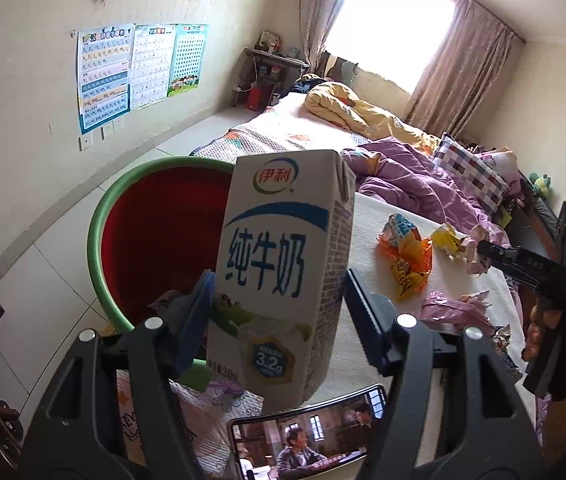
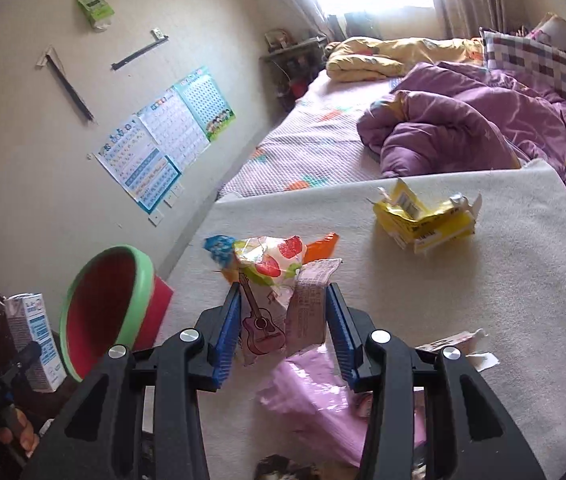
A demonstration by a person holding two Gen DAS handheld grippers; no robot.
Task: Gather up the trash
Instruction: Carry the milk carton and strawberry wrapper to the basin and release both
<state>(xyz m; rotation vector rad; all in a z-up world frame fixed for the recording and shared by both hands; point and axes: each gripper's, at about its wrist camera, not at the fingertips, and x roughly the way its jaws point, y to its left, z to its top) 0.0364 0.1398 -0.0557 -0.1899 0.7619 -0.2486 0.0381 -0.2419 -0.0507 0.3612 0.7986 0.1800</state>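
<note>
Holding, item one: a white-and-blue cardboard milk carton (image 1: 283, 272), upright between the blue-padded fingers (image 1: 197, 320) of my left gripper (image 1: 279, 316), long axis running up and away from the pads. The left pad lies against its side; the right pad looks a shade off the far face, so I judge this a wide pinch but cannot confirm both contacts. Item two: a crumpled white plastic snack wrapper printed with strawberries and a pink guitar (image 2: 271, 292), standing between the fingers of my right gripper (image 2: 283, 328), pads narrowed onto it, top flaring forward past the tips. Item three, the destination: a round bin with green rim and red inside (image 1: 155, 236), just behind and left of the carton as my left fingers see it, mouth tilted toward me; from my right fingers it sits well off to the left (image 2: 103, 312), so the left hand is plainly nearer and I judge the carton goes in first. Remaining on the cream blanket (image 2: 483, 280): a torn yellow cardboard box (image 2: 423, 220) ahead and right of my right fingers, an orange-and-blue foil packet (image 1: 407, 256) ahead, a pink plastic bag (image 2: 323, 396) under the right fingers. Not legible: the bin's floor, hidden by the carton; the carton's base, cut off behind a phone with its screen playing video (image 1: 307, 436).
</note>
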